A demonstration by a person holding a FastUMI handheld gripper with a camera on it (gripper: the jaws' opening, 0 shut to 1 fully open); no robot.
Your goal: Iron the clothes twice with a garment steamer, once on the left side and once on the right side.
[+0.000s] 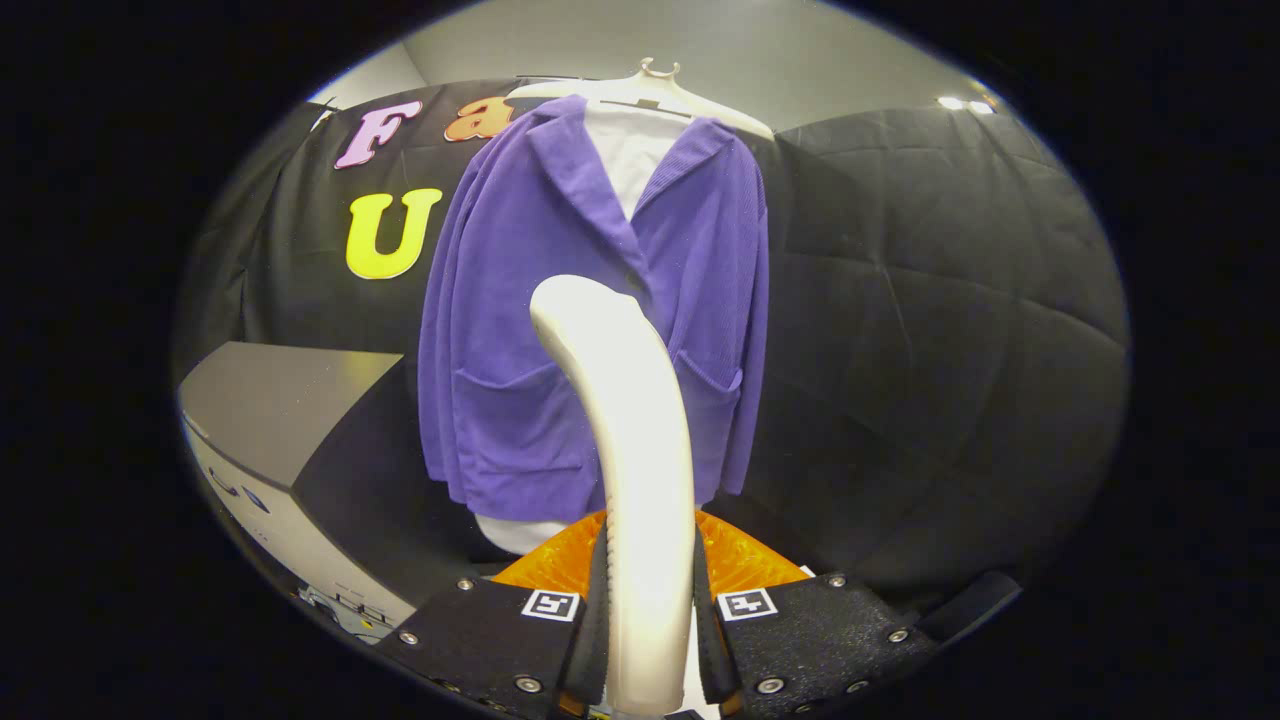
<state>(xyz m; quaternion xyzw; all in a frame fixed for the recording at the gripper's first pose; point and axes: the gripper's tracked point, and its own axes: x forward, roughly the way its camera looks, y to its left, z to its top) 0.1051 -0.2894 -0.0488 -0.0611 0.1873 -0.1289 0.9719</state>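
Note:
A purple corduroy jacket [520,330] hangs over a white shirt [628,160] on a white hanger [655,85], straight ahead against the booth wall. My gripper [648,610] is shut on the white handle of the garment steamer [630,440], with both fingers pressing its sides. The steamer rises up from between the fingers and curves to the left at its top. Its head stands in front of the jacket's middle, near the front opening, and hides part of it. Whether the head touches the cloth I cannot tell.
A grey table or cabinet [270,400] stands to the left of the jacket, with a white front panel below its top. Black quilted cloth [930,300] forms the wall behind and to the right of the jacket.

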